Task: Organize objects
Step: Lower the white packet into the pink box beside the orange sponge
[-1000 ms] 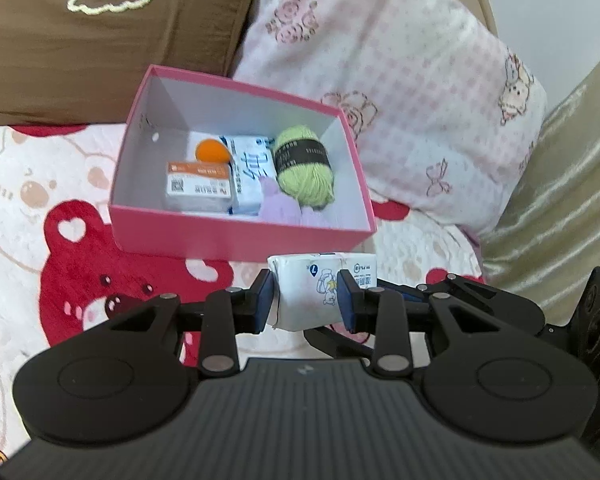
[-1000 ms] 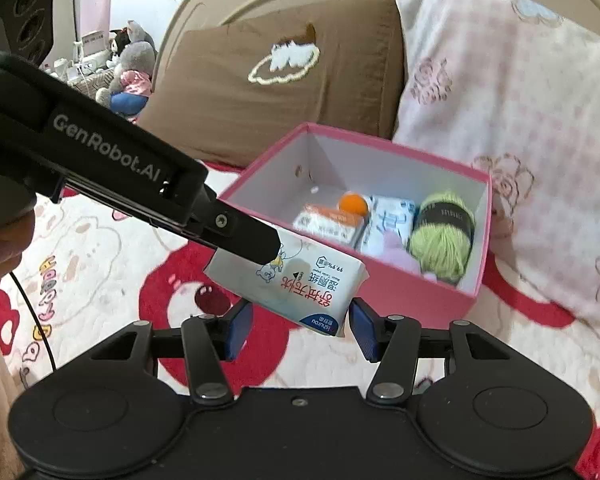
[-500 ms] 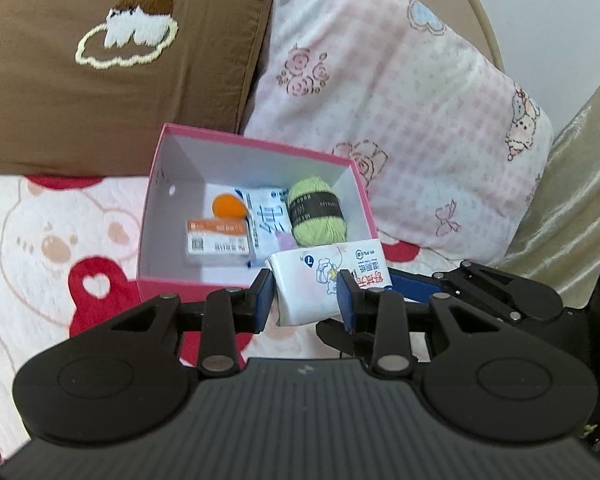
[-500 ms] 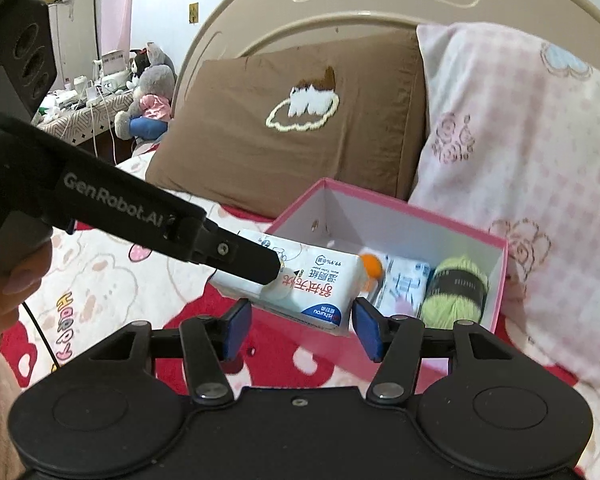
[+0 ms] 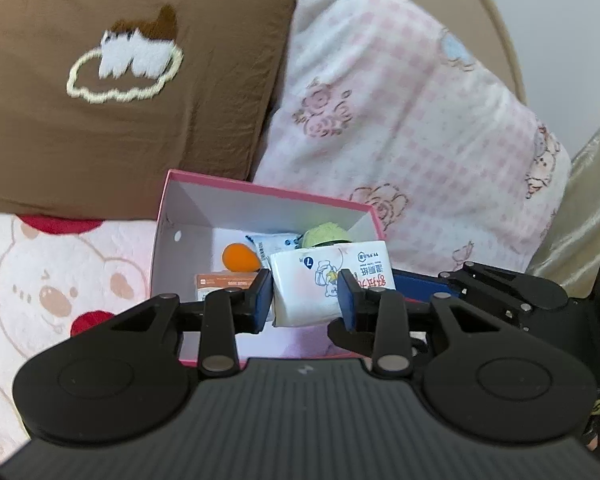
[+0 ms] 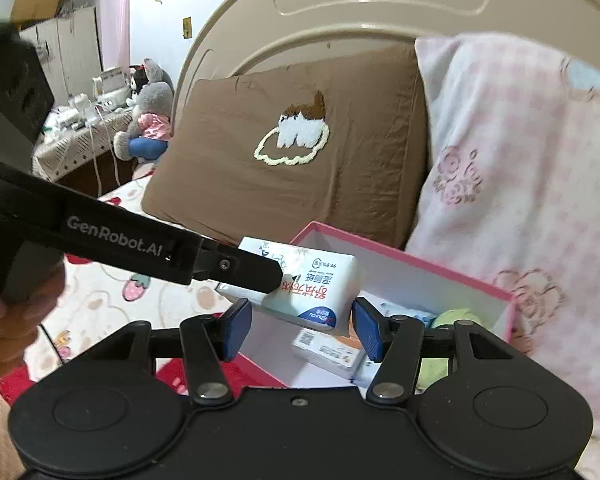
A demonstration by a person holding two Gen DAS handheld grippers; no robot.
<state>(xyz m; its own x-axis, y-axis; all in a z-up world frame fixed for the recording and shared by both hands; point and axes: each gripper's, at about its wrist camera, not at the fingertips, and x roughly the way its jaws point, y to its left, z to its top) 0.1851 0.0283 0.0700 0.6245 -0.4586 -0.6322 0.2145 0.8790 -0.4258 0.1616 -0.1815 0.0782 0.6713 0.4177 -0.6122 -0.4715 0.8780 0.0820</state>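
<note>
Two pillows fill the upper frame of the left wrist view: a brown pillow [image 5: 112, 92] with a stitched cloud motif at upper left, and a pink checked pillow [image 5: 412, 128] at upper right. Bedspread [image 5: 56, 280], white with red bear print, lower left.

One pink box [image 5: 260, 192], open-topped with a white interior, centre frame, set on the bedspread just before both pillows. Contents: an orange ball [image 5: 240, 257] left of centre; a green yarn ball [image 5: 324, 236] toward the right wall, mostly hidden; a white-and-blue packet [image 5: 276, 240] between them; a small orange-labelled carton [image 5: 220, 282] near the front wall.

One tissue pack [image 5: 312, 288], white with red and blue print, held in the air over the box's front part, lower centre.

Left gripper [image 5: 305, 300]: jaws narrow, blue pads pressed on both sides of the tissue pack.

Right gripper [image 6: 302, 330]: jaws parted, pads clear of the pack, its near end just above and between them in the right wrist view.
</note>
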